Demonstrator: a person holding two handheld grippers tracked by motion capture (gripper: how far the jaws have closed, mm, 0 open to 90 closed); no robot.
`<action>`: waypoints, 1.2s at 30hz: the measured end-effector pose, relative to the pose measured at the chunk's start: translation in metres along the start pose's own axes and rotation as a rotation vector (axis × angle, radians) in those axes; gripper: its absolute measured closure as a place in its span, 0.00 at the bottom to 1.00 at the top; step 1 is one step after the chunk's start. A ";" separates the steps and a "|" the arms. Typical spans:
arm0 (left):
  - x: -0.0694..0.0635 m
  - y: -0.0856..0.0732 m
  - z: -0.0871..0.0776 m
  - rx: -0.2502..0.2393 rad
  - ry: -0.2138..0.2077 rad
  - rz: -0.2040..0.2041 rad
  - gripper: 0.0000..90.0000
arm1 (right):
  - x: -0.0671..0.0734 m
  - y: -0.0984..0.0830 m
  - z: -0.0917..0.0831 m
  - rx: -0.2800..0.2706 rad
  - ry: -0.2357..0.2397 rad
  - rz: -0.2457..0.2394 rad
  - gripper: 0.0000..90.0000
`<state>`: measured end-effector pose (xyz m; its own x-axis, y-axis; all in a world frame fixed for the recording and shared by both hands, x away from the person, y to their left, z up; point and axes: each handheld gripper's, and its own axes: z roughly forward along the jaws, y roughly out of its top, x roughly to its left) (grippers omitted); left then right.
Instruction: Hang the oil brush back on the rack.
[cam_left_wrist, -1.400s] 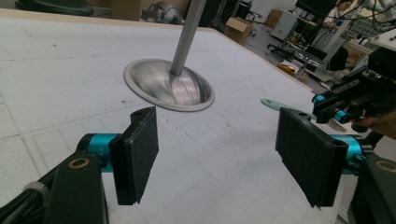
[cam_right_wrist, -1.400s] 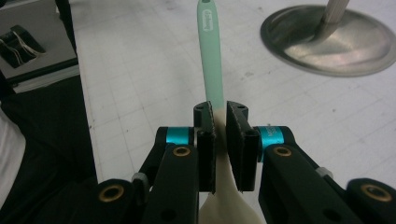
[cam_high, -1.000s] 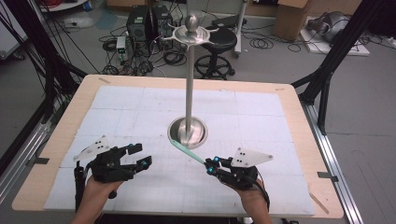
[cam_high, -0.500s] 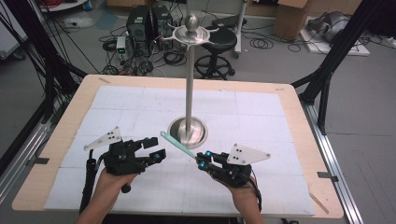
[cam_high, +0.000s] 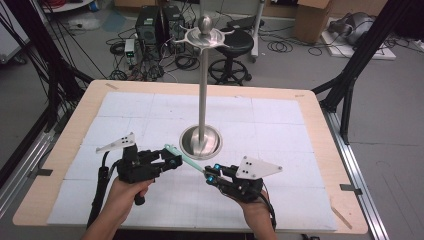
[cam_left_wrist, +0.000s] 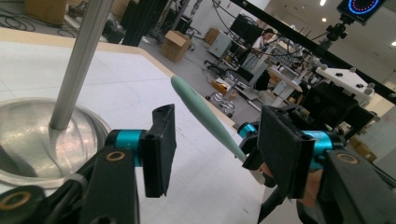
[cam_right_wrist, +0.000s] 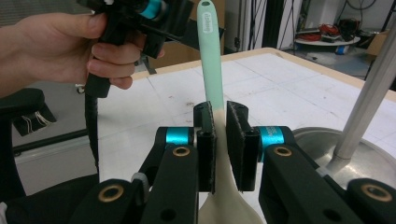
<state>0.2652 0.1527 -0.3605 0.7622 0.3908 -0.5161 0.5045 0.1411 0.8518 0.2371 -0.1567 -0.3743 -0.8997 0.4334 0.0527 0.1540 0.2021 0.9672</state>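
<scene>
The right tool (cam_high: 209, 175) is clamped on a mint-green spatula (cam_high: 184, 158) near its pale blade. The handle slants up between the left tool's (cam_high: 172, 160) jaws, which have just been closing; gaps remain either side. Just beyond stands the steel stand (cam_high: 201, 141); bare surface (cam_high: 280, 130) lies around, edges well off.

surface: wooden bench (cam_high: 325, 150) | cover: white sheet (cam_high: 280, 130) over most of the top, wood rim bare | on it: metal stand (cam_high: 201, 140), round base at centre
</scene>
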 end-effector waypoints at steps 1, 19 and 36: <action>0.000 0.000 0.001 0.001 -0.005 -0.008 0.56 | 0.000 0.000 0.000 0.001 0.000 0.001 0.92; -0.002 0.008 0.006 0.004 -0.047 -0.053 0.88 | 0.004 -0.003 0.006 0.020 0.007 -0.009 0.92; -0.013 0.016 0.001 0.046 -0.176 0.063 0.92 | -0.005 0.006 -0.001 0.022 0.135 0.073 0.62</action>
<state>0.2639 0.1485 -0.3397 0.8499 0.2323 -0.4730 0.4685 0.0778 0.8800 0.2417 -0.1583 -0.3686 -0.9322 0.3259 0.1575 0.2289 0.1938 0.9540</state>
